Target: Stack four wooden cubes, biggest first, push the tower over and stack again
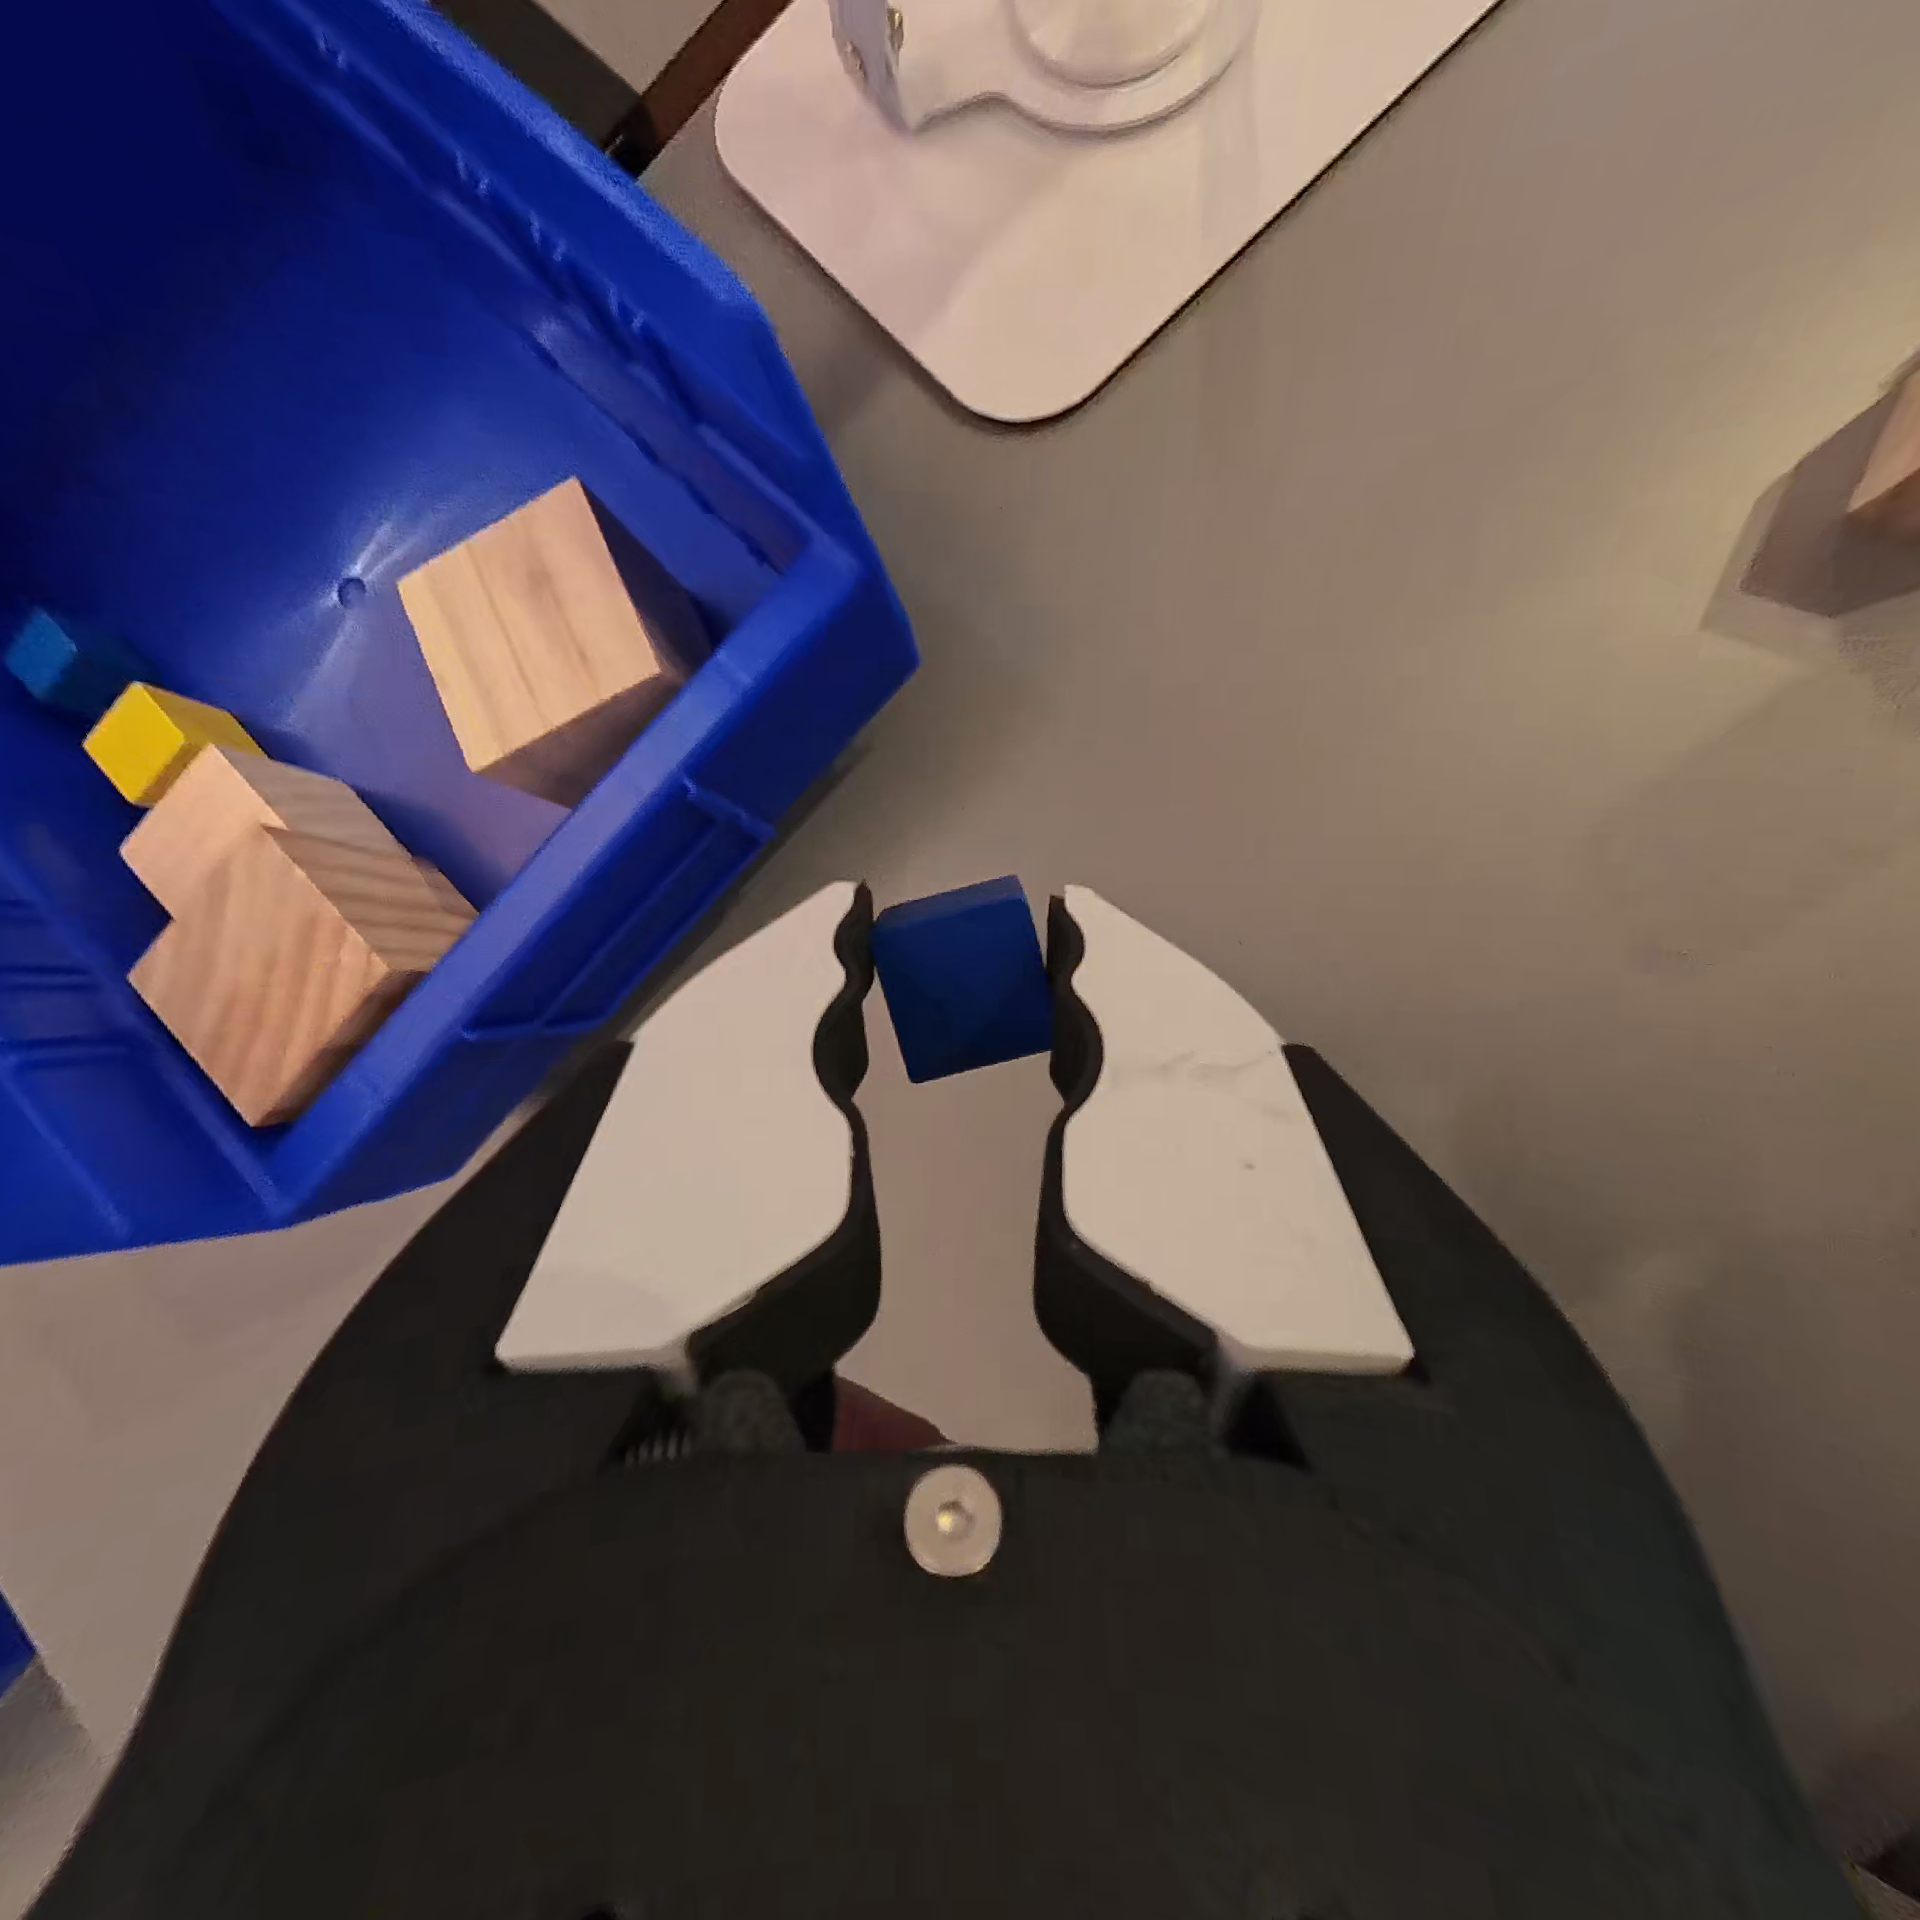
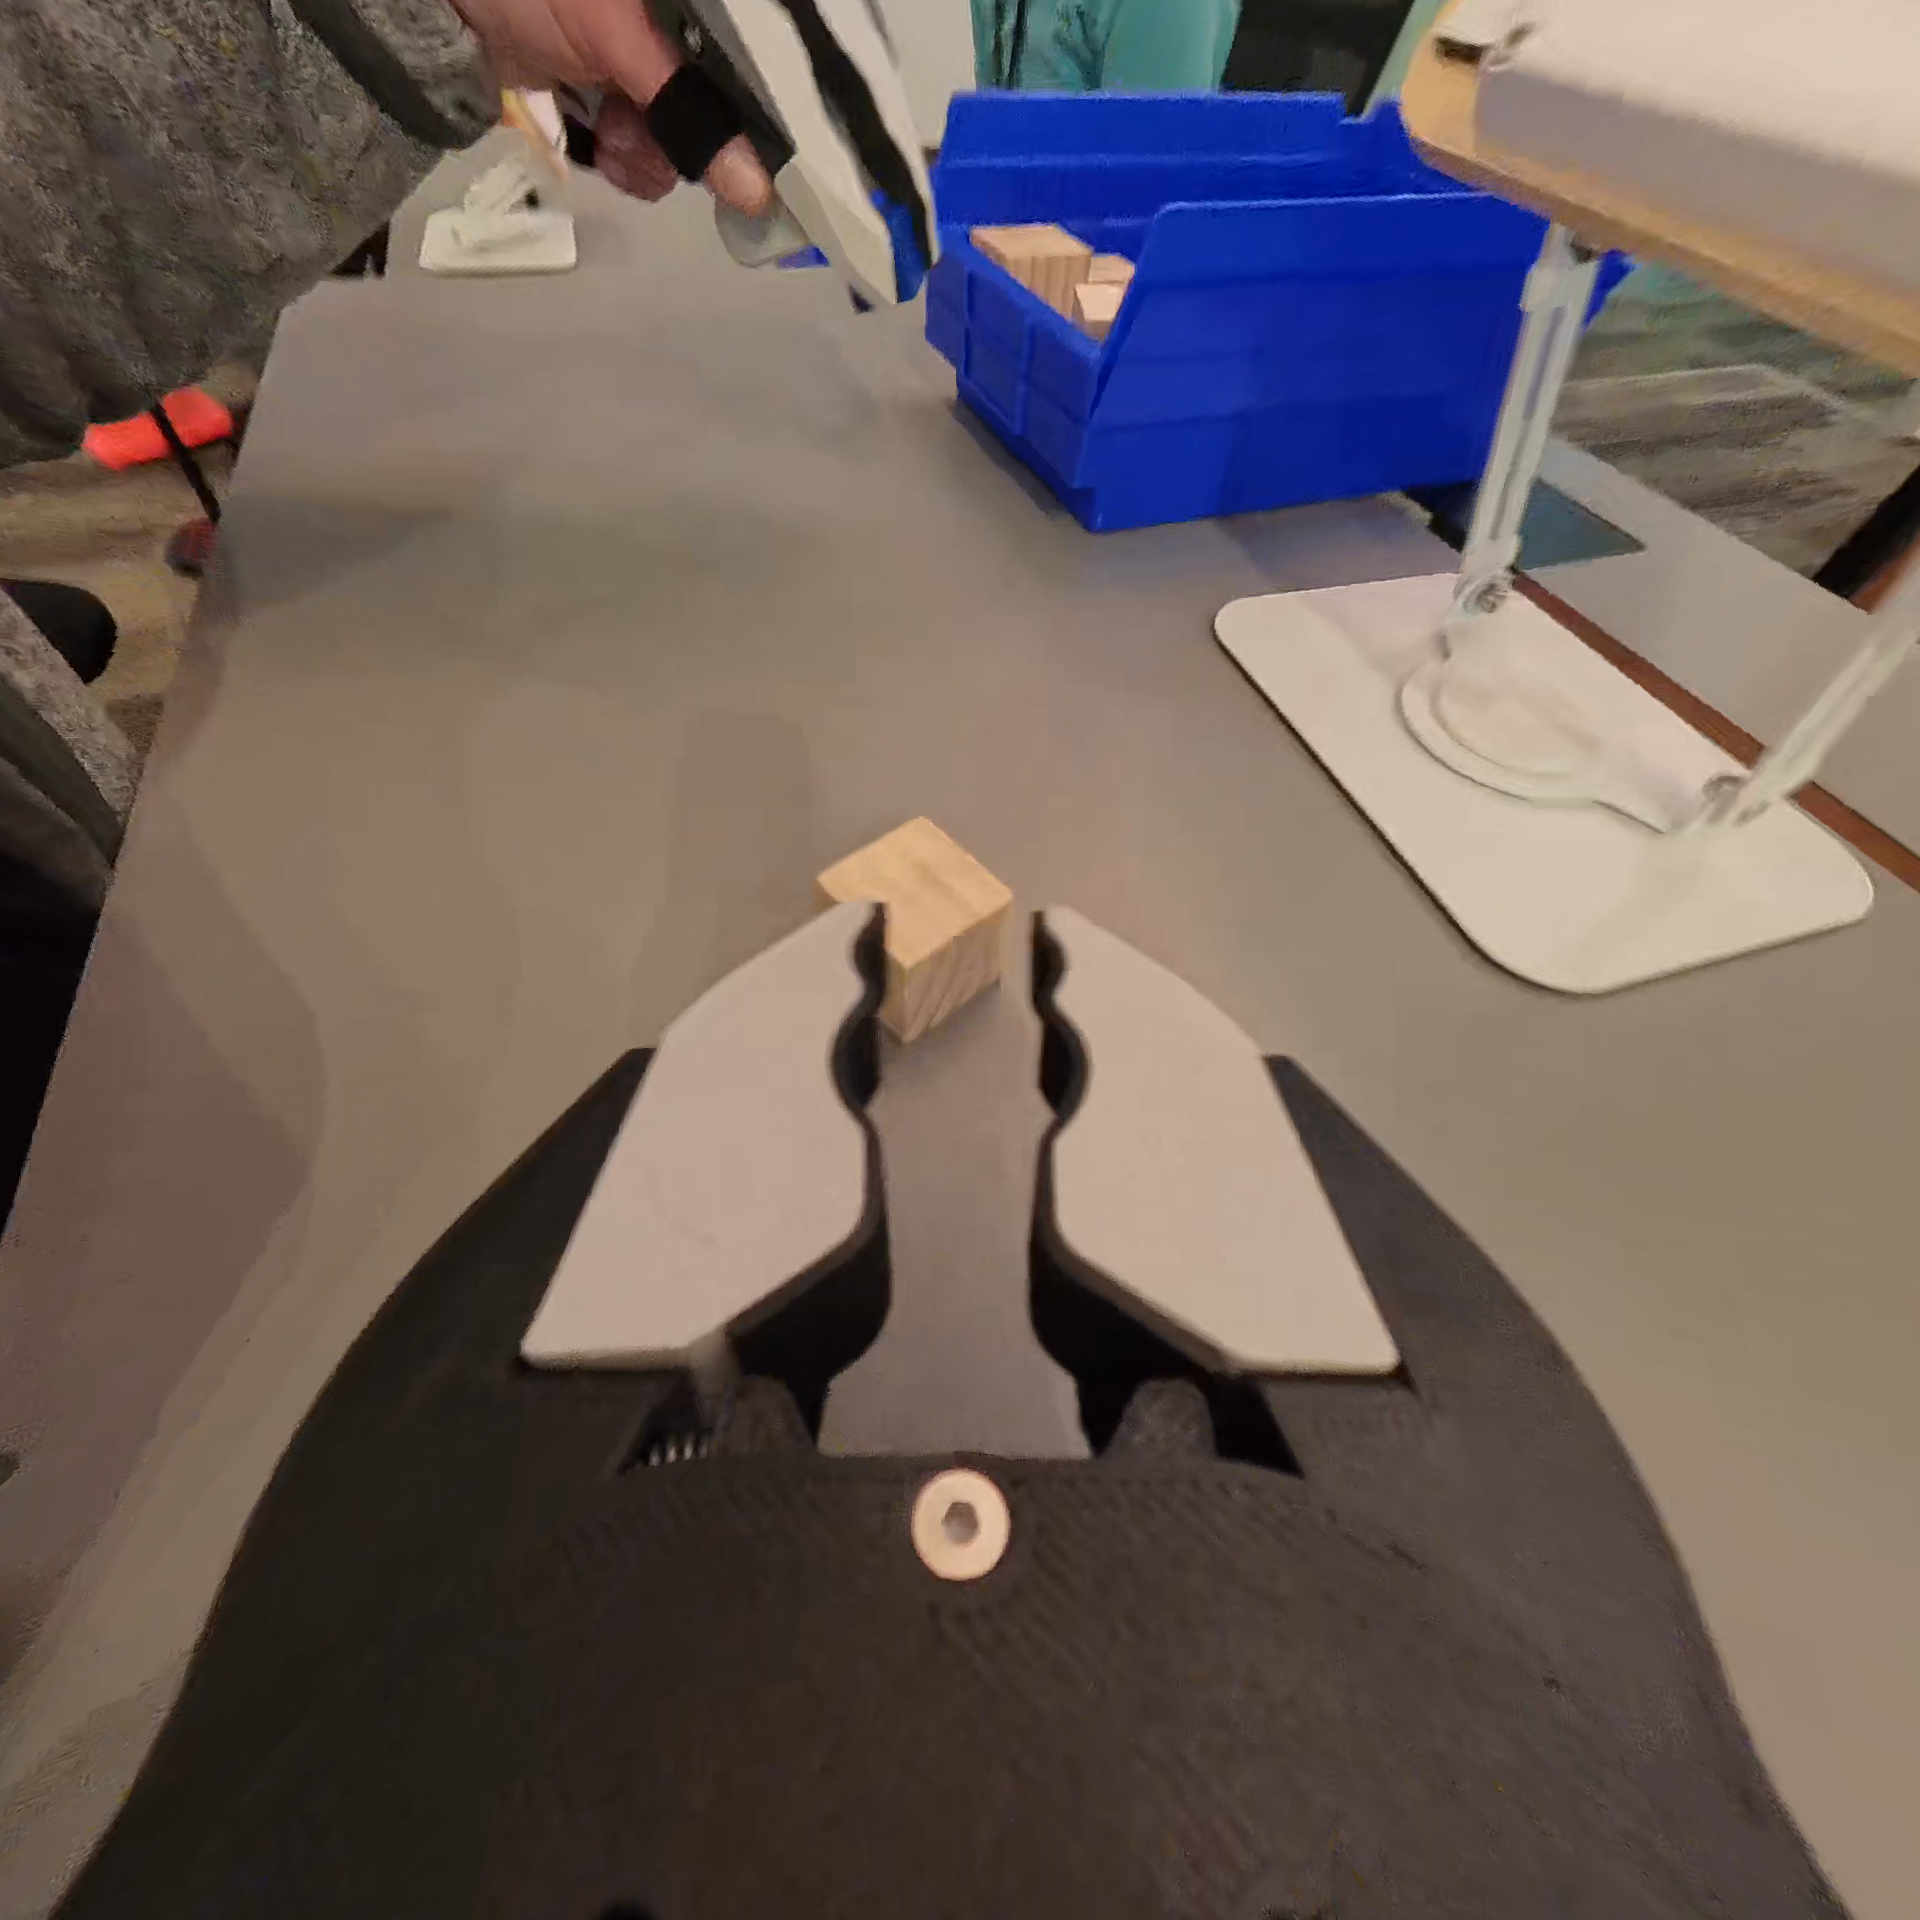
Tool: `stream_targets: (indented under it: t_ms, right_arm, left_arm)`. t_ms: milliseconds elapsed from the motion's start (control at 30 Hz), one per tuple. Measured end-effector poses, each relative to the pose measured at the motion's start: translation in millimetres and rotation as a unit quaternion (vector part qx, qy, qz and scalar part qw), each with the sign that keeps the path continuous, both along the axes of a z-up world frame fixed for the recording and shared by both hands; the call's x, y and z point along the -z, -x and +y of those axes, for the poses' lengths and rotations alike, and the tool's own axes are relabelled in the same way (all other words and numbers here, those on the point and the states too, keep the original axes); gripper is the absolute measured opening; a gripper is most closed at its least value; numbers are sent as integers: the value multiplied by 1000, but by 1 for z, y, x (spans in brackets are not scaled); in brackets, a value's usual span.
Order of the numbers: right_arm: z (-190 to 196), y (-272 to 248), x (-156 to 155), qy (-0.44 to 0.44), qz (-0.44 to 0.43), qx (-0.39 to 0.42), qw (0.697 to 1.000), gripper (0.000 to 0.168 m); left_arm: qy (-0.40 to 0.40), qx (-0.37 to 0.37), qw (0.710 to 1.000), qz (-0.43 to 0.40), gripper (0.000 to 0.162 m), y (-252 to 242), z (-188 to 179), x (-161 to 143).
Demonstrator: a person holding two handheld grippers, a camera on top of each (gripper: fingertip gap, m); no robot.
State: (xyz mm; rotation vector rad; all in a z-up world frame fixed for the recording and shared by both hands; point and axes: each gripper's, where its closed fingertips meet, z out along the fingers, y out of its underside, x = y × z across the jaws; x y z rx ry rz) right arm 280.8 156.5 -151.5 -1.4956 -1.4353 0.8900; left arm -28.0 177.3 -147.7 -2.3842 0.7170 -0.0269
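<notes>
Left hand-held gripper (image 1: 961, 935) is clamped on a small blue cube (image 1: 961, 977), pinched at the tips, cube skewed in the grip, held above the surface (image 1: 1351, 831) just outside the bin corner; looks like it was picked for the stack. Right hand-held gripper (image 2: 956, 945) has its jaws partly apart and grips nothing; a plain wooden cube (image 2: 925, 920) sits on the surface between its tips, left finger at or very near the cube, a visible gap on the right side. Can't tell if it's releasing or about to grasp. Scene, big to small: grey surface, then the blue bin (image 1: 312, 312) at the left holding spare blocks, then a white lamp base (image 2: 1558, 831) to one side. In the bin: two larger plain wooden blocks (image 1: 281, 935) against one wall, one wooden cube (image 1: 540, 623) near the corner, a small yellow cube (image 1: 145, 738) and a small light-blue cube (image 1: 42, 649). Judgement: the wooden cube on the surface is the tower base, placed mid-surface for clearance on both sides. The blue cube is much smaller, so mid sizes probably belong before it. Risk: the skewed blue cube lands off-flat unless squared.
</notes>
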Motion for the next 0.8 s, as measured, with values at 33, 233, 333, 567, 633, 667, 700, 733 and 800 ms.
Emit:
stream_targets:
  t_ms: [33,233,333,567,633,667,700,733,800]
  right_arm:
    - [-1,8,3,2,-26,-23,999,34]
    - [-2,47,55,-4,-205,-177,963,78]
    - [-10,63,68,-5,-243,-233,942,45]
    - [16,202,-44,-12,-150,-152,977,45]
    - [38,257,-68,-24,-151,-105,983,45]
    - [52,284,-73,-34,-156,-78,984,45]
    - [64,309,-74,-30,-161,-54,985,45]
    - [75,331,-74,-15,-162,-30,986,45]
    - [105,363,-69,-31,-177,32,983,45]
  left_arm:
    - [-3,4,1000,6,31,-2,0,0]
    - [-11,21,1000,-16,31,-17,-7,16]
    - [-26,21,998,-47,31,-15,-13,20]
    - [-48,14,996,-68,31,1,-33,34]
    - [-52,14,996,-74,31,1,-36,39]
    - [-53,16,995,-81,31,0,-38,42]
    - [-57,16,994,-87,31,-1,-38,43]
    - [-60,15,994,-94,31,-2,-38,44]
    - [-60,21,992,-108,31,-5,-38,46]
